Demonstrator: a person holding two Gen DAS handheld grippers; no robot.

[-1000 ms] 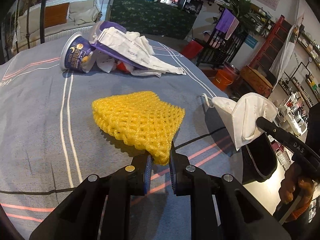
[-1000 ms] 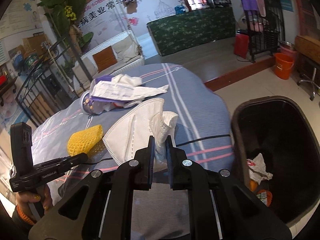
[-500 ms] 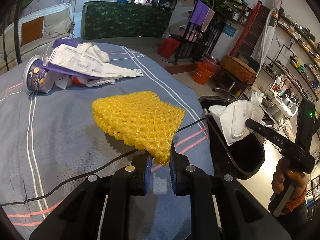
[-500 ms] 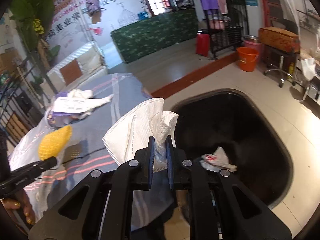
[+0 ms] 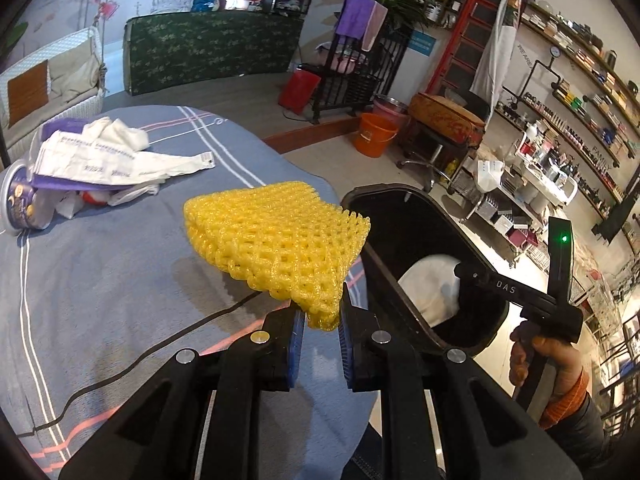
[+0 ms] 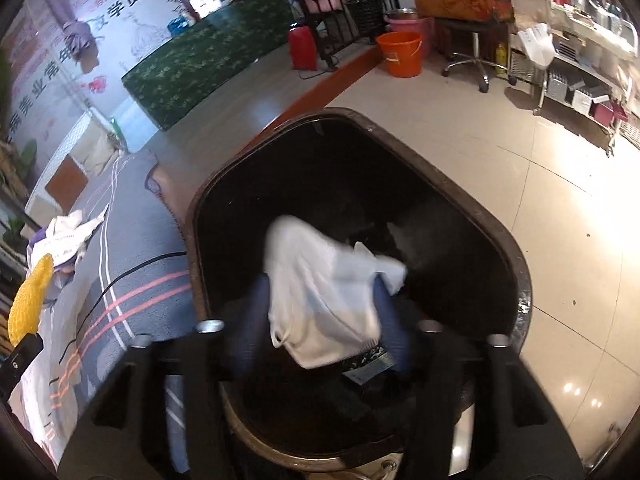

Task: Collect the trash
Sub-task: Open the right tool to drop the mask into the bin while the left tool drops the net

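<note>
The left gripper (image 5: pixel 319 330) is clamped on the bottom corner of the yellow foam net (image 5: pixel 276 246), so the net hangs in the air over the near edge of the grey striped tablecloth (image 5: pixel 100 280), with its far corner reaching toward the rim of the black trash bin (image 5: pixel 404 300).

The right gripper (image 6: pixel 320 316) sits right over the bin's mouth. Its jaws have just been opening and now stand well apart, and the white face mask (image 6: pixel 320 292) is between them, blurry. The pads don't look pressed on it any more, and it seems to be dropping into the bin (image 6: pixel 400 184). From the left wrist view you can see the mask (image 5: pixel 430 288) already below the rim, with the person's hand (image 5: pixel 548 364) gripping the right gripper's handle beside the bin.

Still on the table at the far side is a pile of stuff — a purple cup (image 5: pixel 18 204) lying on its side and crumpled white wrappers (image 5: pixel 108 156) on top of it. The bin stands just beside the table edge, on the tiled floor (image 6: pixel 540 160).
</note>
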